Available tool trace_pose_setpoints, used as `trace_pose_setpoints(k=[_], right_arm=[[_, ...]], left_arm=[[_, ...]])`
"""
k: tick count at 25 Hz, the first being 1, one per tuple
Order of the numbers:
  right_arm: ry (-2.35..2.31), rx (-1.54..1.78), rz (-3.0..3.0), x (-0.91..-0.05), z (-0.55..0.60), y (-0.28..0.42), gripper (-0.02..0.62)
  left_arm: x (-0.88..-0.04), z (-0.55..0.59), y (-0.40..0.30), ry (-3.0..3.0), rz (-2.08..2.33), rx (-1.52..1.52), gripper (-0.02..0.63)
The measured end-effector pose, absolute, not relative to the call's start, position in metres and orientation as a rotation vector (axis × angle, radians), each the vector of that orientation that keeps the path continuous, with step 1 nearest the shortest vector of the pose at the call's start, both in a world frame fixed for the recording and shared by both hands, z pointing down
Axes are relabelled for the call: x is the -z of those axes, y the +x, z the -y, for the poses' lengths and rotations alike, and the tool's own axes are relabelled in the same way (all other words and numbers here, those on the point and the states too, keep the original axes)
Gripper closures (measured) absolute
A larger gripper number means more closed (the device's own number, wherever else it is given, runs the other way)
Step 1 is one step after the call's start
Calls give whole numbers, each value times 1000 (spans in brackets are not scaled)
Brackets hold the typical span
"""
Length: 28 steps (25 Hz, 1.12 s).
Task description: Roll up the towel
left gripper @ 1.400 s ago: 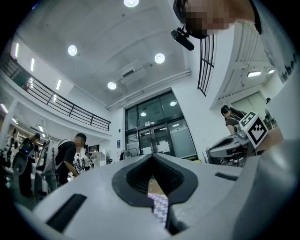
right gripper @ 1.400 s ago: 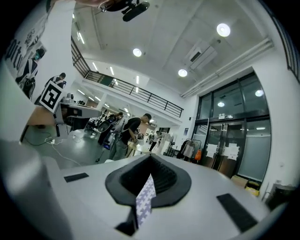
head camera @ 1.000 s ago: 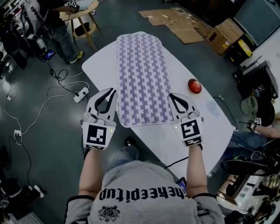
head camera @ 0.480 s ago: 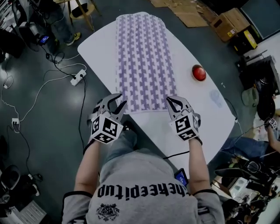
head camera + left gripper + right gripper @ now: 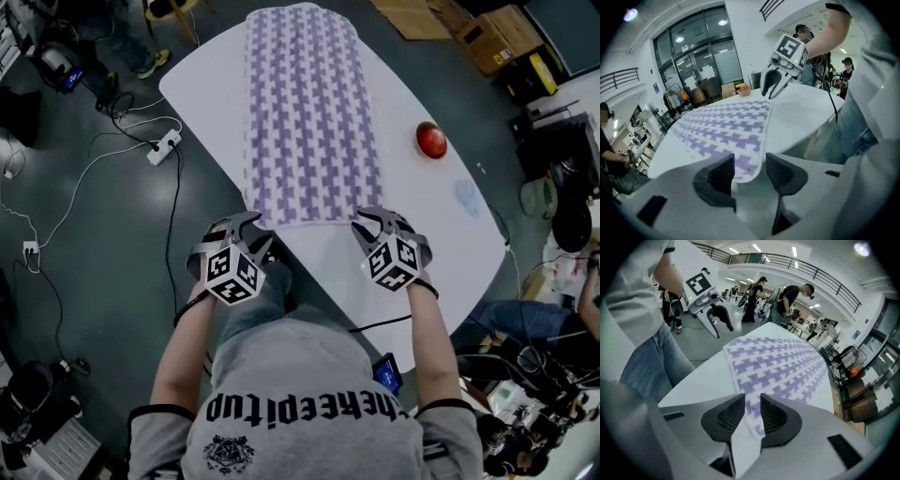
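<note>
Head view: the towel [image 5: 309, 112] lies flat along the surface [image 5: 206, 94], its near edge at 6 o'clock. Left gripper [image 5: 246, 228] and right gripper [image 5: 377, 221], jaws just opening, stand released astride the near corners with cloth between them, ungripped. Risk: unequal bites would likely skew the roll, and a shallow pinch could slip.

A white oval table [image 5: 206, 103] stands on a dark floor, with a red dome [image 5: 431, 140], possibly a push button, sitting near its right edge. A white power strip [image 5: 161, 147] lies on the floor left of the table, and cardboard boxes [image 5: 506, 37] stand beyond its far right. In the right gripper view, people [image 5: 792, 298] stand in the background.
</note>
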State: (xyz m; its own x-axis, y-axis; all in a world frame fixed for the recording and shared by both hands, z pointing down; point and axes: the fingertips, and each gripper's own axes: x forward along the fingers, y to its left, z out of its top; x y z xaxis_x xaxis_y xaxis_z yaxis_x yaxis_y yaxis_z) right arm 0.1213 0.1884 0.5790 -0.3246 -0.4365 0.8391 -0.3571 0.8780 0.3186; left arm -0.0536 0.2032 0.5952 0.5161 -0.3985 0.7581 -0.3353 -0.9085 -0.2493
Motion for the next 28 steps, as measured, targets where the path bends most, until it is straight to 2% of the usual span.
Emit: trace_pose_setpoints(k=[17,22,26,28], right_arm=[[362,73,1724,-642,-198,167,503],[333,8,1744,-642,-198,165,508],[339,9,1763,-640,-197,165,577],[355,25,1765,-639,-194,166,581]], left_arm=[[-646,-208,-50,-2559,-599,1634,414],[-642,-198,-55,-2497,-630,1640,495],[-638,-193,-56,-2477,-607,1649,547],[-637,-193,-56,-2471,-575,1653,560]])
